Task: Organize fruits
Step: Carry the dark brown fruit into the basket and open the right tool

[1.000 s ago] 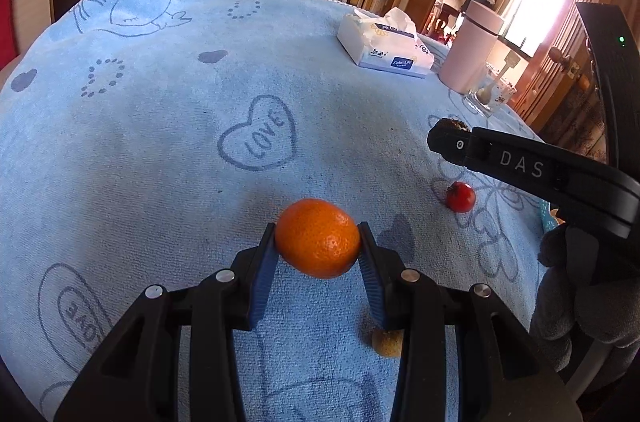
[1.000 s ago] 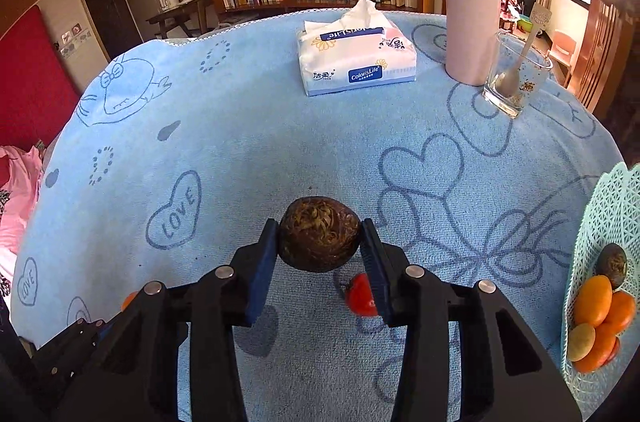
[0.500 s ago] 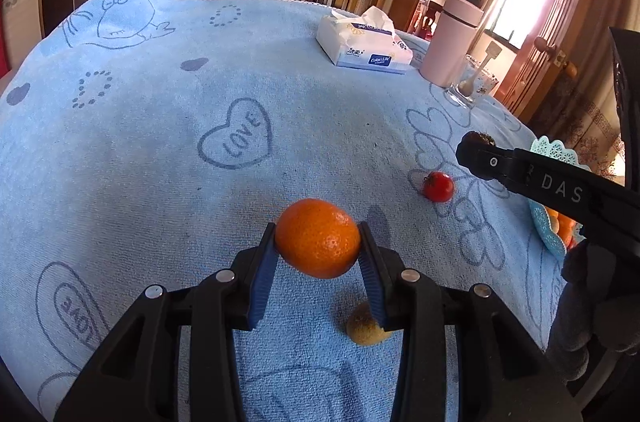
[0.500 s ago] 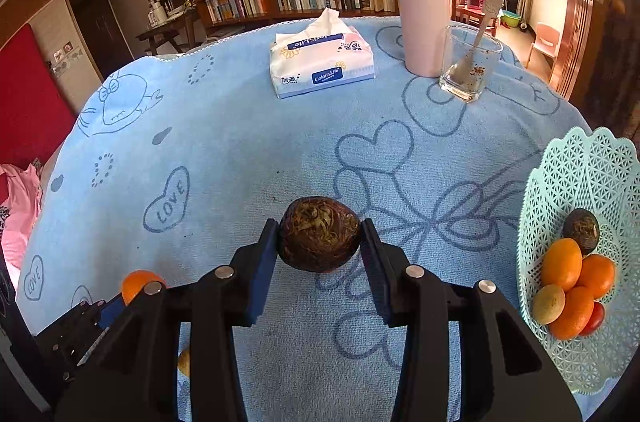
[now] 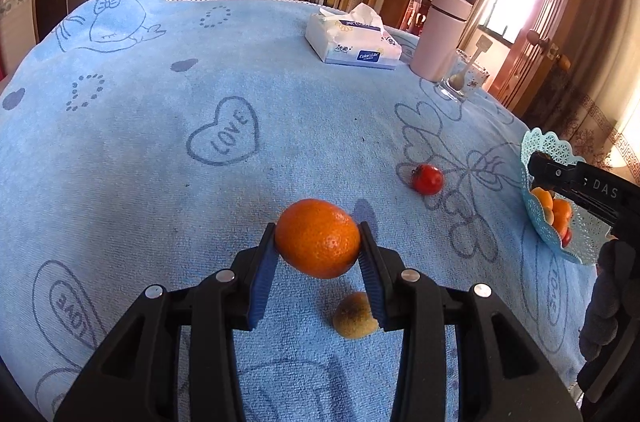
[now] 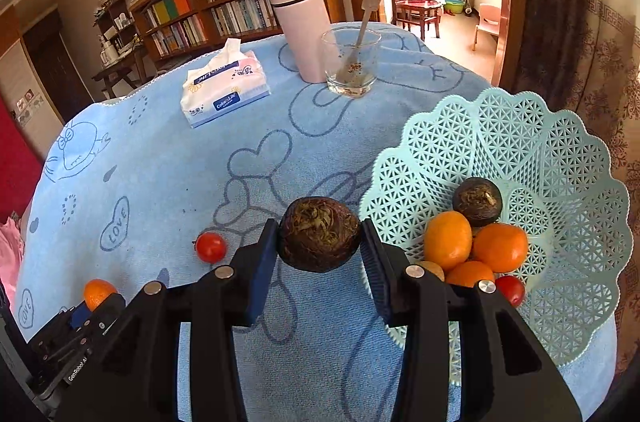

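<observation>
Teal lattice plastic, the basket (image 6: pixel 520 150) sits just right of the right gripper (image 6: pixel 320 242), which is clamped on a rough dark round fruit (image 6: pixel 319 233); I'd carry it over the scalloped rim before letting go, clear of the piled fruit. Clamped too, the left gripper (image 5: pixel 318 246) holds a glossy dimpled orange (image 5: pixel 317 237) above the terry cloth (image 5: pixel 160 142)
</observation>
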Available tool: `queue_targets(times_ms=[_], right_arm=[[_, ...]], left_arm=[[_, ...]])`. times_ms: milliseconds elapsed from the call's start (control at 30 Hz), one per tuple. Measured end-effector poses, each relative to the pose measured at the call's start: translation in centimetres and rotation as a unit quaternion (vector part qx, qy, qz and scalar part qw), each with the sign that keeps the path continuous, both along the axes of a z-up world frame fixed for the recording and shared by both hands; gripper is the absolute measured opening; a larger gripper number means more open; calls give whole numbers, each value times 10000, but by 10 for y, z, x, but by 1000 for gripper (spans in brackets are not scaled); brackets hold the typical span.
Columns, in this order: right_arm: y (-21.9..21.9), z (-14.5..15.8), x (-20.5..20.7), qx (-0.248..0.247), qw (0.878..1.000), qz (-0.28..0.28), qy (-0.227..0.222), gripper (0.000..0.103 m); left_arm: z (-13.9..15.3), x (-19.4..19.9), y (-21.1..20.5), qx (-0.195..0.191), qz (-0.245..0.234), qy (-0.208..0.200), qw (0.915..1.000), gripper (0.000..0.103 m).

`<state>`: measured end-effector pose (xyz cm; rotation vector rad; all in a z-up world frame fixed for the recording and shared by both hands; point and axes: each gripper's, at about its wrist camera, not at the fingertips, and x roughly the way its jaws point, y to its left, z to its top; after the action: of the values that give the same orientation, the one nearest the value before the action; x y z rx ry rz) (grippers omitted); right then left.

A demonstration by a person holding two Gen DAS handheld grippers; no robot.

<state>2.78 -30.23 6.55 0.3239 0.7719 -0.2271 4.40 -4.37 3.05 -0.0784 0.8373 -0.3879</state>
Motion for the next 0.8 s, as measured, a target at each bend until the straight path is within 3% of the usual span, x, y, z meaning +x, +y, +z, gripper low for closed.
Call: queue_targets(times_ms=[400, 800], right_arm=[[-73, -5, -36, 40, 9938, -1106, 91, 43], [-92, -14, -45, 57, 9896, -1408, 297, 43]], left_arm=[[-2, -5, -7, 85, -94, -23, 9999, 40], [-4, -3, -8, 113, -81, 2, 9999, 40]])
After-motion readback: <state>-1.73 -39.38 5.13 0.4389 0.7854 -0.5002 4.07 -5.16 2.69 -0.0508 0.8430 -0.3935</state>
